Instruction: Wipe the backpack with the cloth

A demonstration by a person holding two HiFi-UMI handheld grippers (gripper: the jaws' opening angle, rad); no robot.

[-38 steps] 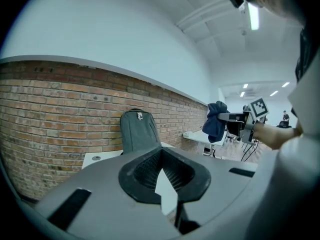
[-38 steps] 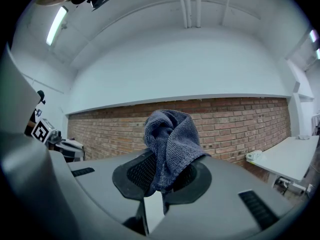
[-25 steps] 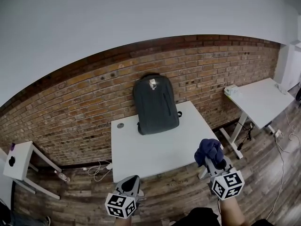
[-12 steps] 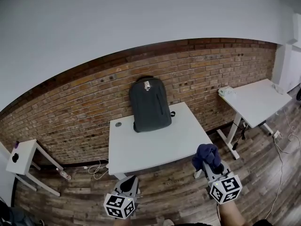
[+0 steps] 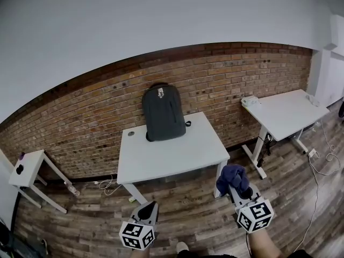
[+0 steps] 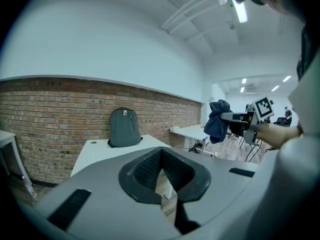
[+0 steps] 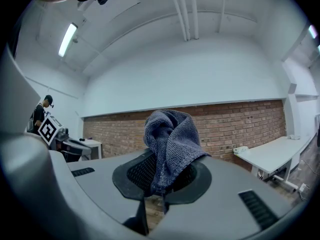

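A side table (image 5: 26, 168) stands at the far left by the brick wall (image 5: 80, 117). At the bottom, left of centre, the left gripper (image 5: 150, 203) hangs over the wood floor (image 5: 97, 230), its jaws closed together on nothing. At centre, the backpack (image 5: 163, 113) stands upright at the back of a white table (image 5: 172, 157), leaning on the wall. It is dark grey and smooth, with a top handle, a slanted front zip and a small pale label near its top, perhaps a logo; any print is too small to read. At the lower right, well short of the table, the right gripper (image 5: 233, 186) pinches a bunched dark-blue cloth (image 5: 231, 176), knitted in look. Another white table (image 5: 287, 114) stands at the right.
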